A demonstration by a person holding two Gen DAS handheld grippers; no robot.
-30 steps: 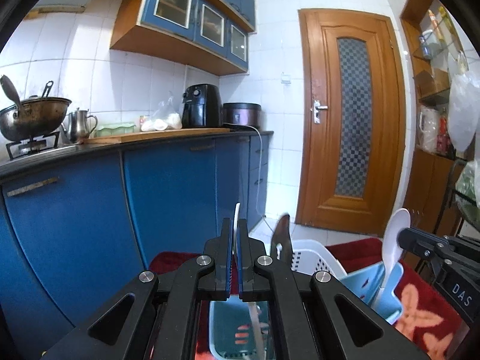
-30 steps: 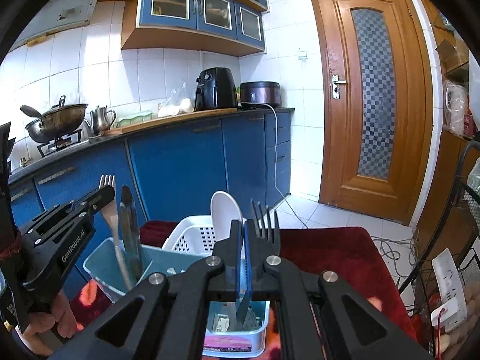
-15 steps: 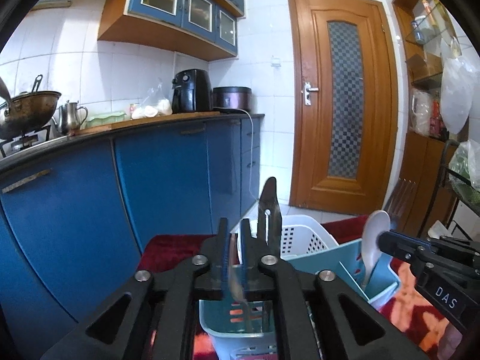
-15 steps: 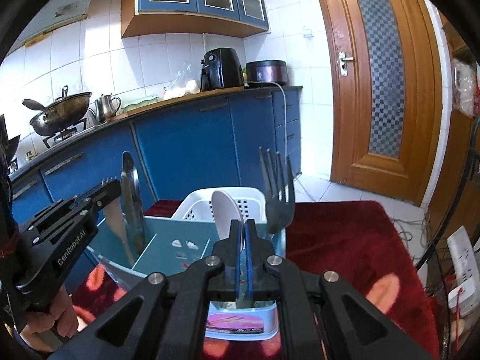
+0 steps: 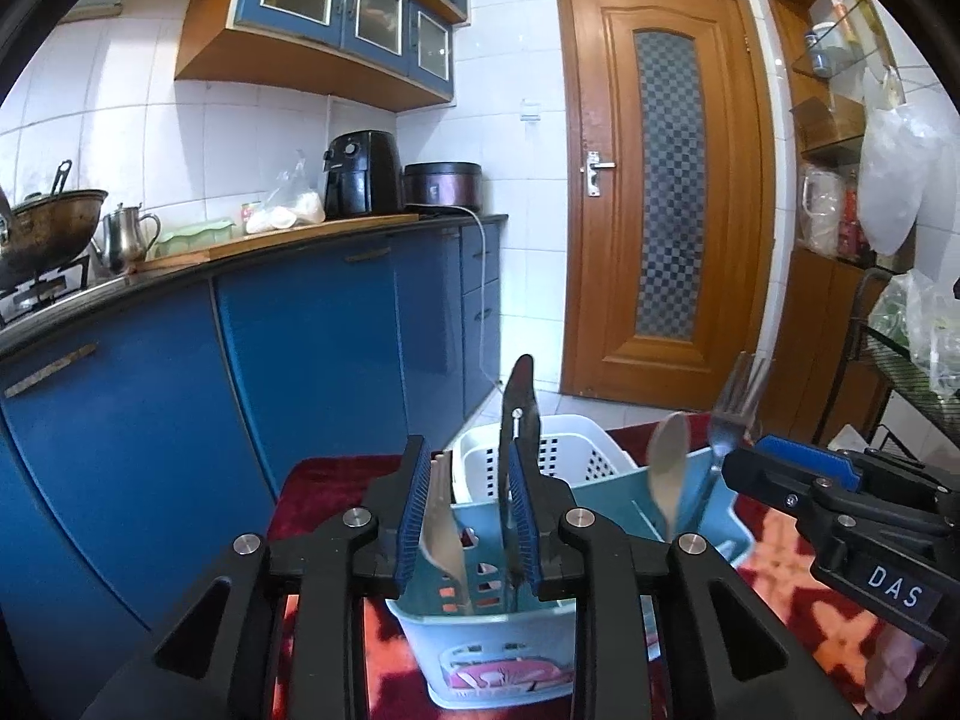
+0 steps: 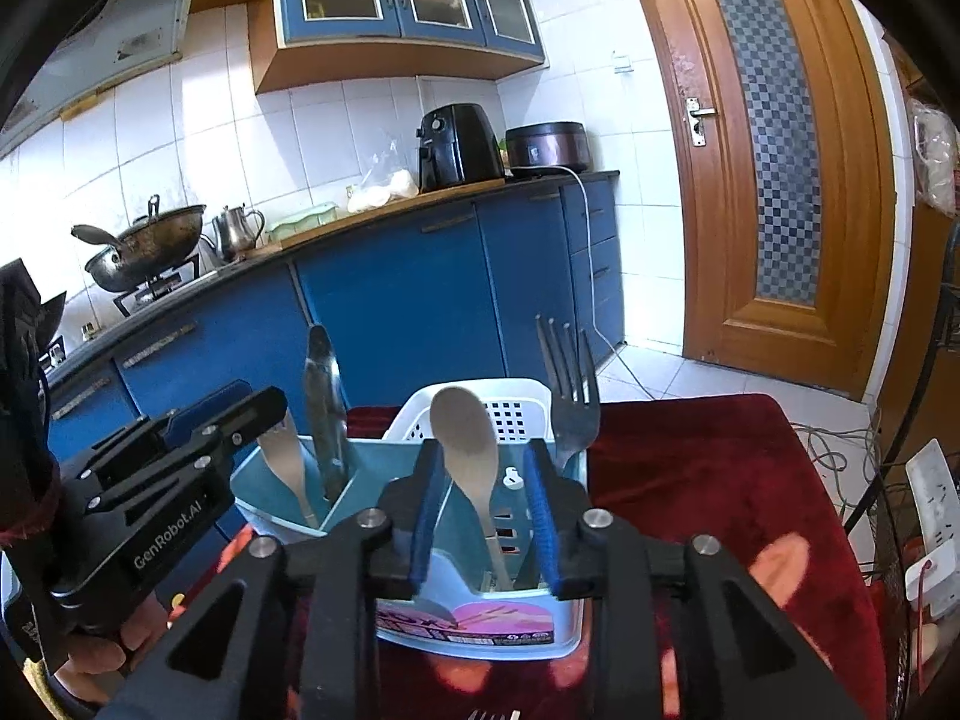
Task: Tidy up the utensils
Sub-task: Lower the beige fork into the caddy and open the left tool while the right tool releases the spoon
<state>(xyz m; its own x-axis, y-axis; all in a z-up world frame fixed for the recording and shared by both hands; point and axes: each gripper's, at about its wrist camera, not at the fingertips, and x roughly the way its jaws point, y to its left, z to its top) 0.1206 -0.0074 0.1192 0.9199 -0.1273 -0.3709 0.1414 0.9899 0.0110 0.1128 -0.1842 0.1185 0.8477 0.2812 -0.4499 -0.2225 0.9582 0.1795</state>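
A: Utensils stand in the blue caddy (image 6: 414, 618), lower middle of both frames: spoon (image 6: 465, 438) and fork (image 6: 570, 396) one end, tongs (image 6: 324, 402) the other.

B: Grippers?

A: Left gripper (image 5: 471, 516) and right gripper (image 6: 483, 510) have just been opening; both spread, pinching nothing.

B: Risk?

A: Pulling back crooked could snag a handle and tip the caddy off the red tabletop (image 6: 708, 480), I'd judge.

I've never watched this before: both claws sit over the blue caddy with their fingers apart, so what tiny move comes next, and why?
Probably both claws should back up and away. The left claw and the right claw have just been opening, and the spoon now stands loose between the right claw's pads in the blue caddy, beside the fork, so the drop looks finished.
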